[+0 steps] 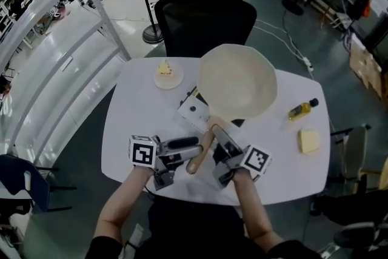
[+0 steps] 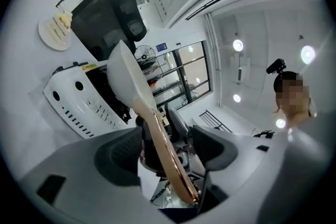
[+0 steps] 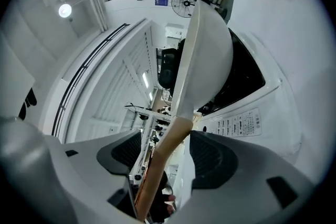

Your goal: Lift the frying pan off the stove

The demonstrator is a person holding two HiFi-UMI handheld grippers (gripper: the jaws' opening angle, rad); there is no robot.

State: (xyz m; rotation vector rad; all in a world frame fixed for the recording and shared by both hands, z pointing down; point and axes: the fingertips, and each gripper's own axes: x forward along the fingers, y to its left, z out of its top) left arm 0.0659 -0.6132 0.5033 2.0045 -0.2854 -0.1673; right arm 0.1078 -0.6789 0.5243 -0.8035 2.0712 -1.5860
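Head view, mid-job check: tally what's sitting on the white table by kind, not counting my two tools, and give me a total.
frying pan: 1
stove: 1
plate with a bit of food: 1
yellow bottle: 1
yellow block: 1
Total: 5

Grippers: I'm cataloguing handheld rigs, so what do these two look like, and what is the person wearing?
The left gripper and right gripper have light grey bodies with dark textured pads. Each carries a white cube printed with black square markers. The person wears dark sleeves.
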